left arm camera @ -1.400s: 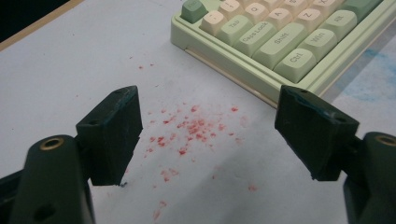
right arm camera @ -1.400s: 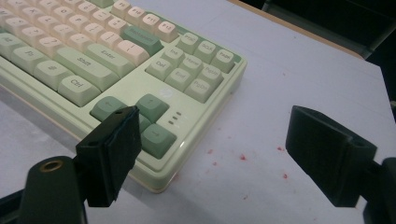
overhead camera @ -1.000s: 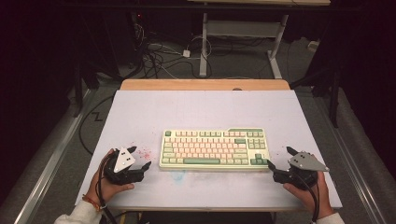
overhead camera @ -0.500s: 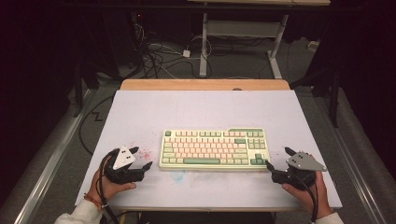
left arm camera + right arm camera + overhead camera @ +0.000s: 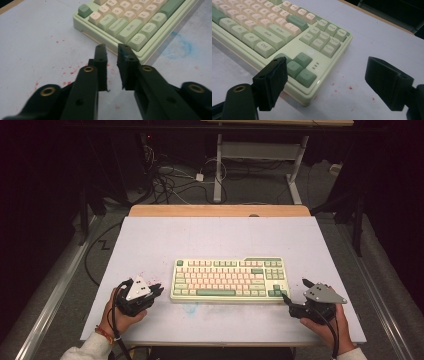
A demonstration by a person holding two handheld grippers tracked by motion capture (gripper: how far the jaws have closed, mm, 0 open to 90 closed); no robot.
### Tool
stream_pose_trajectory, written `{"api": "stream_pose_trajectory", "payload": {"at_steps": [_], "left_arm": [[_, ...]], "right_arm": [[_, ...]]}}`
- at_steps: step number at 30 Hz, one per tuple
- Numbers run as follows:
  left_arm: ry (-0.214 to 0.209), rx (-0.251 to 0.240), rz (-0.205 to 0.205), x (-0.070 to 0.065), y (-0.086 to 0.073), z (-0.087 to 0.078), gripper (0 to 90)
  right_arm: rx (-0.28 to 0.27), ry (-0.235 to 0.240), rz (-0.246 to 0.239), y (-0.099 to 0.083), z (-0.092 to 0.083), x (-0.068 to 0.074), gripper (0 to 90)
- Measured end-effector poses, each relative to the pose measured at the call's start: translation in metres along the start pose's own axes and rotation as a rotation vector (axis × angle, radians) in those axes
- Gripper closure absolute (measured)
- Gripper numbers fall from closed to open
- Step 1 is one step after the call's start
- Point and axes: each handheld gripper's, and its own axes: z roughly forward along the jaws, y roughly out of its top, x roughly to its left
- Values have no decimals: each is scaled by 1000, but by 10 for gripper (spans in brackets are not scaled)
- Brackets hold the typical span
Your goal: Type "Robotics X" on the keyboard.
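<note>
Item 1: pale green plastic keyboard with cream and sage-green keycaps (image 5: 229, 280). Lies flat on the white table sheet (image 5: 215, 237), long edges parallel to the person's side, roughly centred left to right and nearer the person than the far wooden edge. Untouched by either tool. Placement leaves both short ends open to approach, which suits a 2-sided grasp.

Item 2: left gripper (image 5: 156, 290), black, 2 jaws. Just beside the keyboard's left end, at its near corner by the Ctrl key (image 5: 137, 40). Jaws stand a narrow slit apart, pinching nothing, tips aimed at the case edge. Left hand (image 5: 122, 312) grips the body from behind, forearm coming from the keyboard's near-left.

Item 3: right gripper (image 5: 324, 82), black, 2 jaws. Just beside the keyboard's right end, near corner, by the green arrow keys (image 5: 300, 67). Jaws spread wide, empty; 1 overlaps the corner in its own camera, contact cannot be told. Right hand (image 5: 327, 322) held low, angled inward toward the keyboard.

Item 4: red specks (image 5: 68, 73) and a blue smear (image 5: 180, 47) mark the sheet beside the keyboard.
</note>
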Motion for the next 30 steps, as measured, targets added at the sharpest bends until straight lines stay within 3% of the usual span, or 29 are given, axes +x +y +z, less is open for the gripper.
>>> {"api": "stream_pose_trajectory", "payload": {"at_steps": [3,9,17,30], "left_arm": [[-7,9,16,-2,2,1,870],[-44,17,17,-4,10,7,873],[-60,30,32,-9,20,17,872],[-96,27,57,-11,51,38,872]], "right_arm": [[3,4,-6,0,1,1,185],[10,9,-16,0,2,3,185],[13,14,-23,0,2,5,185],[26,17,-41,0,4,7,185]]}}
